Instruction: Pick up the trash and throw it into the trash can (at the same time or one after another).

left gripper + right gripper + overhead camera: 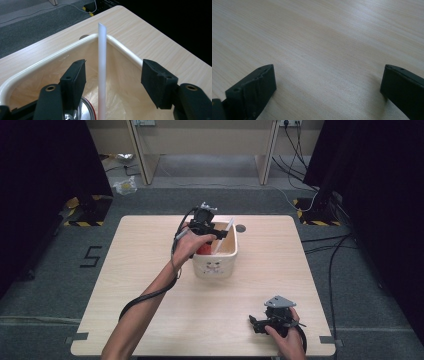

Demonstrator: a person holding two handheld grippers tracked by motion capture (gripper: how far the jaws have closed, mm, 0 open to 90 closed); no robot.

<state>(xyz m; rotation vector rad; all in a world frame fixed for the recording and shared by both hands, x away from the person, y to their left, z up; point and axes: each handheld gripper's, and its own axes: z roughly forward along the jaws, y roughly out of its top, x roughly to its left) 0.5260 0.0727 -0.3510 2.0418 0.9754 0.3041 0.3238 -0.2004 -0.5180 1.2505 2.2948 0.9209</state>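
Straw [102, 72] leans in the bin's [216, 266] far corner, mid-table, beside 1 can [86, 110]. Left gripper [113, 80] straddles it, jaws apart, not touching: likely pre-grasp or just released. Right gripper [327, 92] gapes, empty, near the table's [324, 37] front-right corner.

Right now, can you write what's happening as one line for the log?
left tongs: open, over bin | straw: leaning in bin corner, between jaws, ungripped | right tongs: open, above table
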